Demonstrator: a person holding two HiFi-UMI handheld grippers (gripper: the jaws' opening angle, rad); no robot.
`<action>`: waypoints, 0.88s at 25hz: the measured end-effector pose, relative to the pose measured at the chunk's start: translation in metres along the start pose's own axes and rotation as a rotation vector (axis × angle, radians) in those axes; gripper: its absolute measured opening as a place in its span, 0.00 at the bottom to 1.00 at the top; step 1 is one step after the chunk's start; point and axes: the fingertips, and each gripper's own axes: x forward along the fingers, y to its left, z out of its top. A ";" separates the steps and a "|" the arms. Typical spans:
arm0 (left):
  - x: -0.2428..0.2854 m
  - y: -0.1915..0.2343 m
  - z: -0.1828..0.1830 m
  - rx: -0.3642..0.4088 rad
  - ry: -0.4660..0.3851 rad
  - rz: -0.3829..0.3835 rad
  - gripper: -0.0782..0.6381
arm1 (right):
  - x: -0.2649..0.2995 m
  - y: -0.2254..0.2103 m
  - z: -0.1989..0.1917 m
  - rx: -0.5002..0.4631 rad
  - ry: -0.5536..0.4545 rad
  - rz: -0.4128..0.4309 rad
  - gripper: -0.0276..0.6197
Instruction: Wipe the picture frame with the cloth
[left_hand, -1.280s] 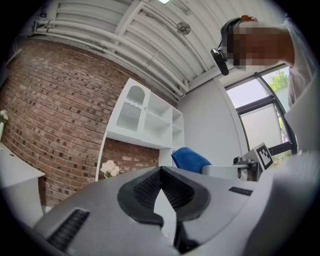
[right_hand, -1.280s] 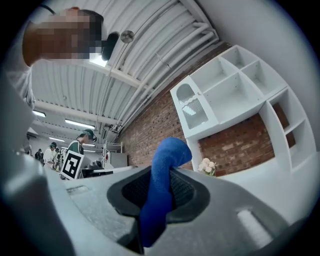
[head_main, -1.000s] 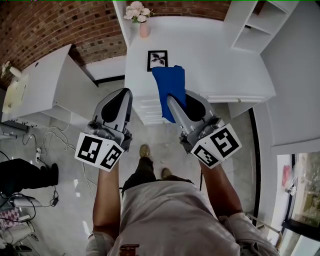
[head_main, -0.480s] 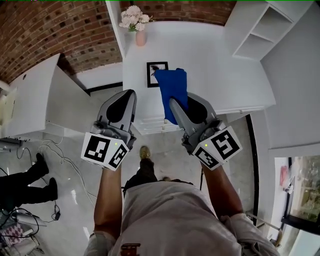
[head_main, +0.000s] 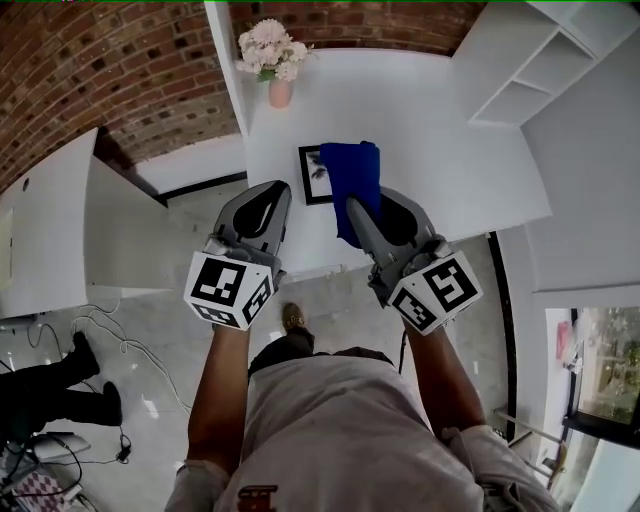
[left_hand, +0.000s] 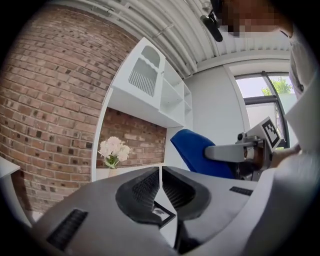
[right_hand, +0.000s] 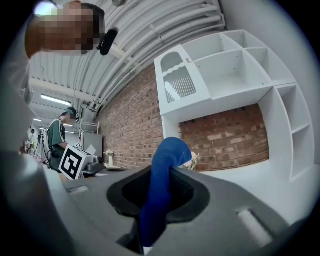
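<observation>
Right hand-held gripper (head_main: 352, 204) clamps blue cloth (head_main: 352, 180) — cloth overlaps right edge of picture frame (head_main: 313, 174), near front-left edge of table (head_main: 450, 170). Left hand-held gripper (head_main: 282, 190) — jaws together, empty — just left of frame; open tabletop to the right.

The cloth (head_main: 352, 180) is soft, matt blue fabric that hangs in loose folds, and the picture frame (head_main: 314, 176) has a smooth, dark rim. The table (head_main: 440, 150) is smooth, matt white board, the wall (head_main: 110, 70) is rough red brick, and the floor (head_main: 150, 370) looks like pale polished stone or tile with a faint gloss. The left gripper (left_hand: 160, 181) and right gripper (right_hand: 156, 192) are matt grey plastic with ribbed black pads (left_hand: 144, 192).
</observation>
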 end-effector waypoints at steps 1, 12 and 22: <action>0.005 0.005 -0.005 -0.008 0.017 -0.011 0.13 | 0.007 -0.002 -0.003 0.000 0.009 -0.009 0.16; 0.046 0.044 -0.060 -0.113 0.203 -0.047 0.27 | 0.056 -0.036 -0.038 0.006 0.123 -0.044 0.16; 0.085 0.064 -0.109 -0.176 0.392 0.058 0.33 | 0.088 -0.080 -0.094 0.039 0.282 0.001 0.16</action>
